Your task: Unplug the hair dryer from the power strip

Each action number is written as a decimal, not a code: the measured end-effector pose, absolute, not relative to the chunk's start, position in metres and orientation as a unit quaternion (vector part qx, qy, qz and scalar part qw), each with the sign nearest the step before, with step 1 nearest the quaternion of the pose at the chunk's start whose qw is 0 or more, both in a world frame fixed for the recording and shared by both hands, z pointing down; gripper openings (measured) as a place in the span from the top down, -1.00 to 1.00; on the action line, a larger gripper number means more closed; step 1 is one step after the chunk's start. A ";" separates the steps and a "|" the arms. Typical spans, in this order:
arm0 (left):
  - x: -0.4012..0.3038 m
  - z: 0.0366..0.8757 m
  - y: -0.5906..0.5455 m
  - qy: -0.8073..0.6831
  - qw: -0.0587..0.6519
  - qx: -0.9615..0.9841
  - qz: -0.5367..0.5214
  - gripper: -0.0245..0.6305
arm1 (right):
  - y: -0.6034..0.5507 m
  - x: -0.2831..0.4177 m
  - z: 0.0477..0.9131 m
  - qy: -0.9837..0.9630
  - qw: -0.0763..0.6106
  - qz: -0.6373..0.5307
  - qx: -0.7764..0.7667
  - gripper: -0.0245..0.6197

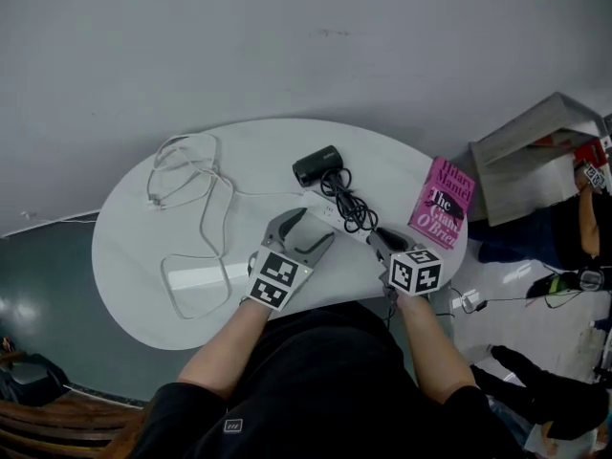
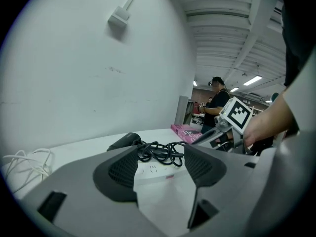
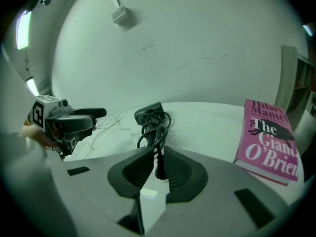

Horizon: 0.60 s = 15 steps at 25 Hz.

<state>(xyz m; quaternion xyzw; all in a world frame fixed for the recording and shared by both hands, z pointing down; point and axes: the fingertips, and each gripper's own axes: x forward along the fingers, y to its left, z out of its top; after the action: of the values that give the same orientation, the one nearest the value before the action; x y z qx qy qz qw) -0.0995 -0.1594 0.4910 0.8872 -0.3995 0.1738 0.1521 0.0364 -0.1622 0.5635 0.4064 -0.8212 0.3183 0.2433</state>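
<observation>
My bench (image 1: 134, 266) looks smooth and white with a soft sheen. The hair dryer (image 1: 316, 165) and its plug (image 3: 160, 168) are matt black plastic, and the power strip (image 2: 153, 171) is smooth white plastic. The pads (image 2: 120, 174) of my left hand-held gripper (image 2: 159, 157) are dark and finely dimpled, set in matt grey plastic. The book (image 1: 443, 202) has a glossy pink paper cover.

Hair dryer (image 1: 316, 166) (black) lies behind power strip (image 2: 153, 172).
</observation>
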 end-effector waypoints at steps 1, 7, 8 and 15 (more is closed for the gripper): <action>-0.102 0.486 -0.159 -0.402 0.151 0.887 0.169 0.02 | -0.161 0.039 0.559 -0.821 0.238 0.317 0.411 0.73; -0.117 0.457 -0.168 -0.421 0.148 0.885 0.132 0.11 | -0.162 0.053 0.529 -0.821 0.218 0.302 0.432 0.74; -0.119 0.453 -0.170 -0.427 0.147 0.883 0.126 0.11 | -0.164 0.053 0.522 -0.824 0.214 0.296 0.432 0.73; -0.130 0.423 -0.176 -0.476 0.134 0.863 0.102 0.23 | -0.176 0.040 0.469 -0.869 0.183 0.240 0.392 0.74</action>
<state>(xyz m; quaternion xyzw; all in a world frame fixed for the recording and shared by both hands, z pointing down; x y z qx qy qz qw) -0.1300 -0.1760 0.4234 0.8631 -0.4761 0.1025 0.1340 0.0397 -0.1765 0.4692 0.3918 -0.8694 0.2395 0.1825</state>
